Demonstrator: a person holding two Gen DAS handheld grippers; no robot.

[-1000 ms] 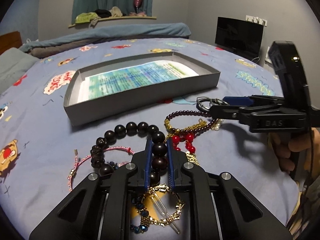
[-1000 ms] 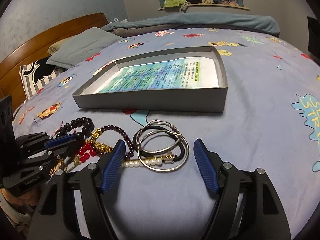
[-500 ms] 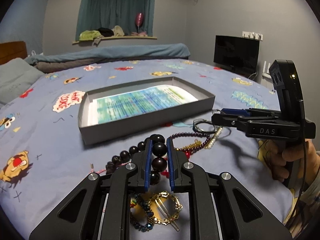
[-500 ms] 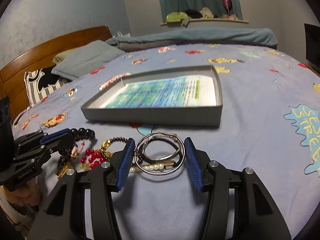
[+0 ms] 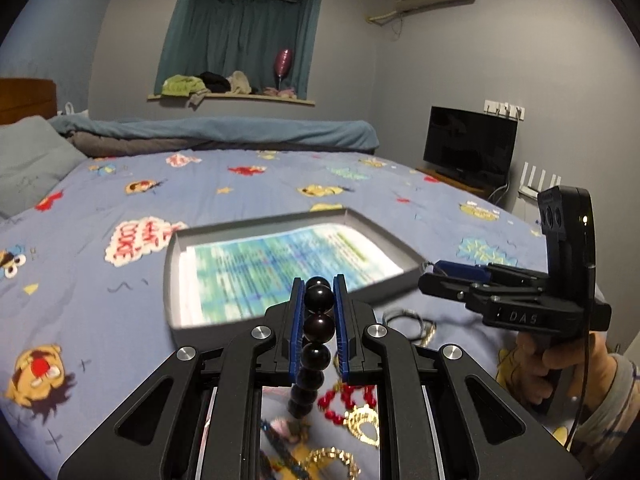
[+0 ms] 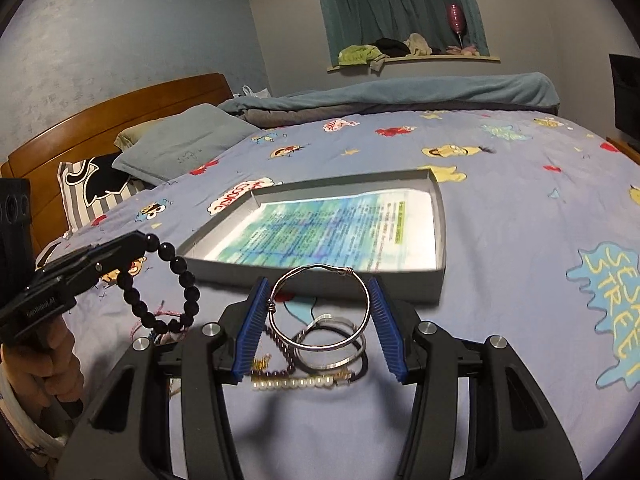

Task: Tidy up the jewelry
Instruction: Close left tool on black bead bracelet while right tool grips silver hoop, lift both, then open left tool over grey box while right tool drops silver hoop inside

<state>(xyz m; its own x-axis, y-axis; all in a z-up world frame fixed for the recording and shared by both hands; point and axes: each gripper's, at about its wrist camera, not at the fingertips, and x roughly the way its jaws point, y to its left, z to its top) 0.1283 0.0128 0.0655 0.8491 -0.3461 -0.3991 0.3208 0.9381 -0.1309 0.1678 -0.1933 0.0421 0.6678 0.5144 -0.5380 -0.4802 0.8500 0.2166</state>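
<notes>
While both grippers tilt slightly downward over the bed, the left gripper pinches a black bead bracelet; the right gripper, lettered "DAS", clamps a silver bangle.

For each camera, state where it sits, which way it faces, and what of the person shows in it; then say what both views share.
Left wrist: sits on the left gripper, facing across the bed to the curtained window; the jaws clamp the black round-bead bracelet; the person's right hand shows.
Right wrist: sits on the right gripper, facing the wooden headboard; the jaws grip the silver wire bangle; the left hand shows.
Shared: the shallow grey cardboard tray and both bracelets.
</notes>
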